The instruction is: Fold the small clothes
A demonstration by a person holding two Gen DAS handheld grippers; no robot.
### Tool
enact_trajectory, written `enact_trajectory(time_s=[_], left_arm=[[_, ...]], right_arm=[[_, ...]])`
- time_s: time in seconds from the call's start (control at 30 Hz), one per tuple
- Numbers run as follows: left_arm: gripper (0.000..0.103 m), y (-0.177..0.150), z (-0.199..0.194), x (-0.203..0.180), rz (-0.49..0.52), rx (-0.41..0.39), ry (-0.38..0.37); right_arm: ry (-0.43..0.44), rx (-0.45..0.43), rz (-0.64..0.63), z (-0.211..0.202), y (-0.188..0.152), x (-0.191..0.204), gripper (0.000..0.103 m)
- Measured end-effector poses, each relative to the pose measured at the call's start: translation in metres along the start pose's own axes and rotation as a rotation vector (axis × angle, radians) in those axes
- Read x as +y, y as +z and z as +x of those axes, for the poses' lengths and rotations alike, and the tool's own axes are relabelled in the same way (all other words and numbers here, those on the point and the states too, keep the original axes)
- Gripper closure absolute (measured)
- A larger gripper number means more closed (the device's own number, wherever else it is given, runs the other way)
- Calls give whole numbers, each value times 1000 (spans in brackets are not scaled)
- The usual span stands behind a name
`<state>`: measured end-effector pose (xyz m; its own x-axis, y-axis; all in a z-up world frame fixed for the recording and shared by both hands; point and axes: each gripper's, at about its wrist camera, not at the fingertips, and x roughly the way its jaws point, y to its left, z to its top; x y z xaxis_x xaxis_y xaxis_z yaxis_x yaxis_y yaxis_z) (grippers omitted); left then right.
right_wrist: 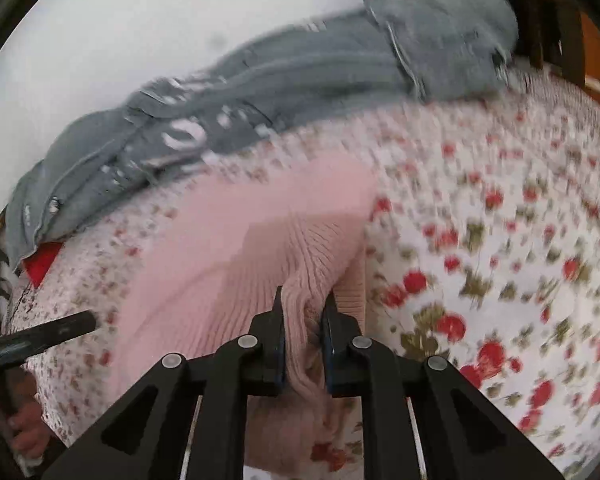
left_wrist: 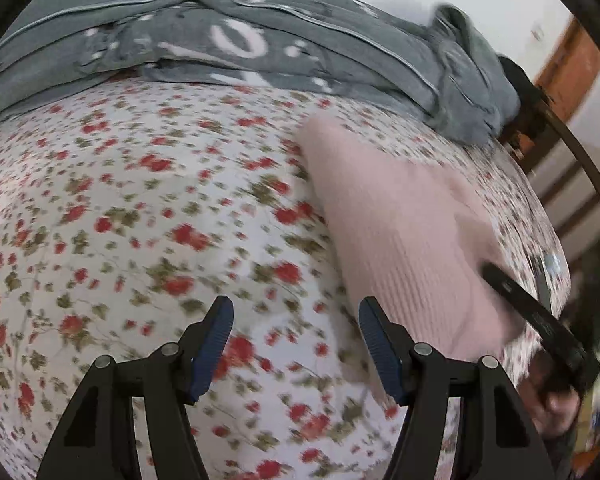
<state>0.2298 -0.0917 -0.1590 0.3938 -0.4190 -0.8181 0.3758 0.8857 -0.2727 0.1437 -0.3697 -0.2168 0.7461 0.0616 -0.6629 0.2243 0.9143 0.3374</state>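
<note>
1. Two grippers are over a flowery bed sheet (left_wrist: 140, 208).
2. The right gripper (right_wrist: 303, 312) pinches the pink knit cloth (right_wrist: 236, 240) lying on the sheet.
3. The left gripper (left_wrist: 296, 320) is spread wide, holding nothing, just beside the cloth.

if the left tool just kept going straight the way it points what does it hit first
Most likely the bare floral bedsheet just beyond the open left tool. The pink knit garment lies just off to its right, though blur makes depth uncertain.
</note>
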Motion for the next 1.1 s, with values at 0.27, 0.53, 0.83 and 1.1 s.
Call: enact_trajectory(time_s=[0.27,0.53,0.83,1.1], left_arm=[[29,-38,5,-48,202,17,-18],[31,-62,24,-70,244,38,68],[89,-51,12,-33,28,8,-78],[77,-59,11,-43,126,52,-30]], right_arm=[[17,-64,-61,-52,-12,13,58],[89,18,-12,-40,-35,9,58],[166,-25,46,-43,-26,-14,98],[97,7,-12,-40,-29,-5,83]])
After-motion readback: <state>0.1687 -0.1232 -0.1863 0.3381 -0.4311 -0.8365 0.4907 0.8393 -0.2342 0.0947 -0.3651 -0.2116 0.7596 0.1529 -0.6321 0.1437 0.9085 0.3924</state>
